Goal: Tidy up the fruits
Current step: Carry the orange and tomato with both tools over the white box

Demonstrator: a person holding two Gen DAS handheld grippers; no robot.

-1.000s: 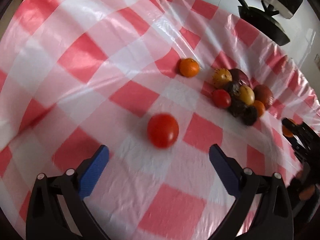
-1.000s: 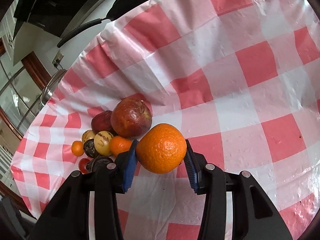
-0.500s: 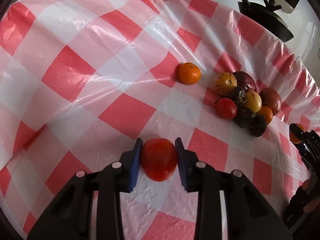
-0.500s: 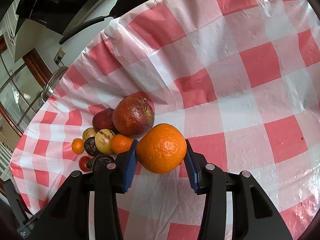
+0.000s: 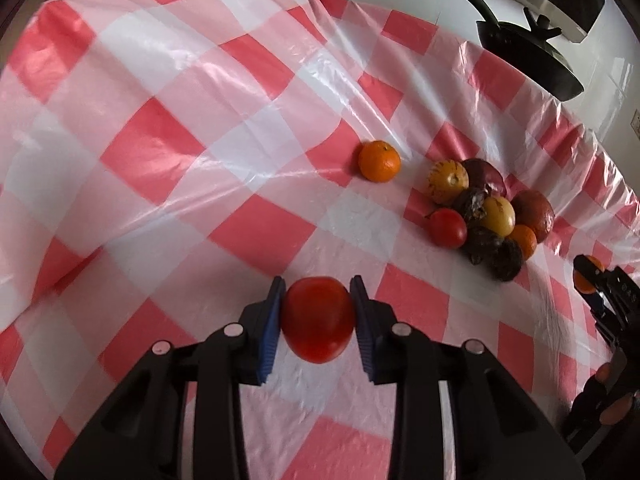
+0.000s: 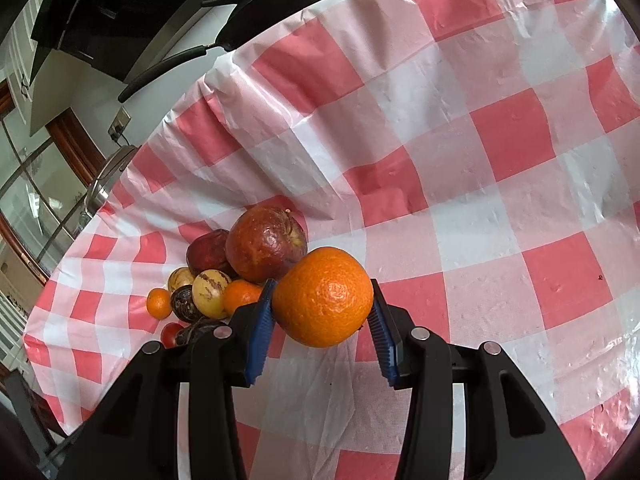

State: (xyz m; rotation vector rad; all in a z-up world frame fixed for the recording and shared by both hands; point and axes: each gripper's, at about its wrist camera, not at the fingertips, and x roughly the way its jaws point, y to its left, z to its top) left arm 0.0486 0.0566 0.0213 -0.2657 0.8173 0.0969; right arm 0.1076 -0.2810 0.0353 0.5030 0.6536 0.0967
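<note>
Both pairs of blue-padded jaws are clamped on fruit: the left gripper [image 5: 318, 312] pinches a red tomato [image 5: 318, 320], the right gripper [image 6: 322, 308] an orange [image 6: 324, 296]. No brand, label or writing can be read anywhere. Ahead and right of the left jaws lies a lone mandarin [image 5: 379, 161], and beyond it a fruit pile [image 5: 486, 216]; the same pile sits just left of the right jaws. Everything rests on a red-and-white checked plastic tablecloth [image 5: 168, 152], with a black pan [image 6: 280, 8] past its far edge.
</note>
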